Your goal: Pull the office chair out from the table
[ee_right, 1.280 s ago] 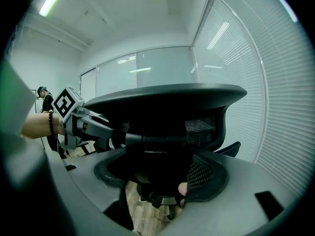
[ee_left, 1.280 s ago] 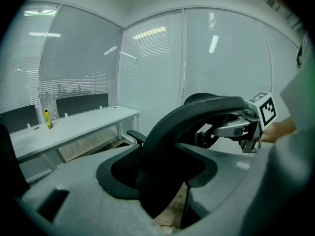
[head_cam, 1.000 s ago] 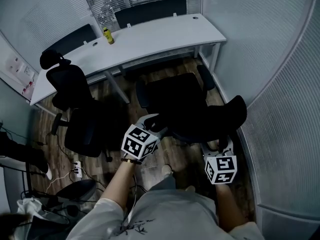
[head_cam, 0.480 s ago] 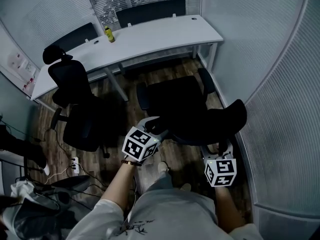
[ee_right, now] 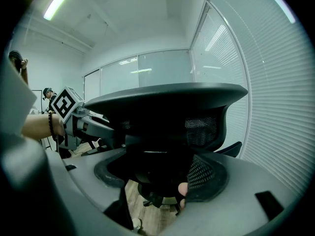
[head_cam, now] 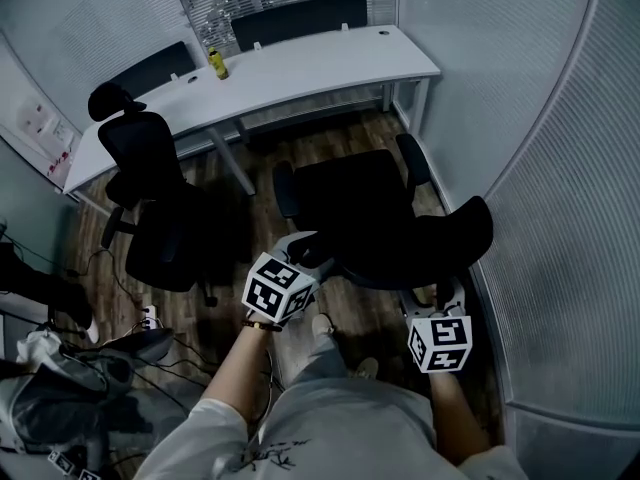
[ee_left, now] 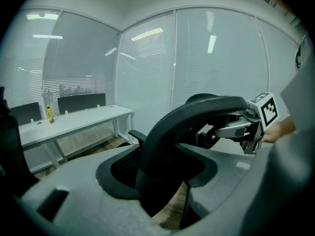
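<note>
Left tongs (head_cam: 308, 251) and right tongs (head_cam: 446, 290) clamp the office chair's backrest (head_cam: 452, 240).

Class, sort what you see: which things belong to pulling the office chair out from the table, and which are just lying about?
In the job: office chair; table; left gripper and right gripper, both with jaws on the chair's back.

Lying about: second chair; yellow bottle on the table; power strip.
</note>
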{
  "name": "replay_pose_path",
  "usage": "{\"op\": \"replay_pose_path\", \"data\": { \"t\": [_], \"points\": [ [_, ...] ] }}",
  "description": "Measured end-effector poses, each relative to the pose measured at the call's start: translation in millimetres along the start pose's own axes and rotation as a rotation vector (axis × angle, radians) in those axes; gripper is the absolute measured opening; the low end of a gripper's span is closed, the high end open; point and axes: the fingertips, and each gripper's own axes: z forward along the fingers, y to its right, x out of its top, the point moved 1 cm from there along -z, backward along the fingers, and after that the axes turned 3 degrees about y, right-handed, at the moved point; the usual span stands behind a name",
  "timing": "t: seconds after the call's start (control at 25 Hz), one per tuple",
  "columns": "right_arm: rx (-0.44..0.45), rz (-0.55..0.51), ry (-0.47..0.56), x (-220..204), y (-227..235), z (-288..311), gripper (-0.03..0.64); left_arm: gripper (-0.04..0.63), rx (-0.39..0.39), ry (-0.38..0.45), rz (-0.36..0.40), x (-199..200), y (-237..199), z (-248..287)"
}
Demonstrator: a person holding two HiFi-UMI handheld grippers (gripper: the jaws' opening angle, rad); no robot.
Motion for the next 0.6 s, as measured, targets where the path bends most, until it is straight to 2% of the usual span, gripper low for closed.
{"op": "replay_pose_path", "data": {
  "t": [0.6],
  "points": [
    [0.008, -0.003, 0.009, -21, 7, -47, 0.288, 0.227, 0.015, 0.019, 0.0, -16, 50, -10]
  ]
}}
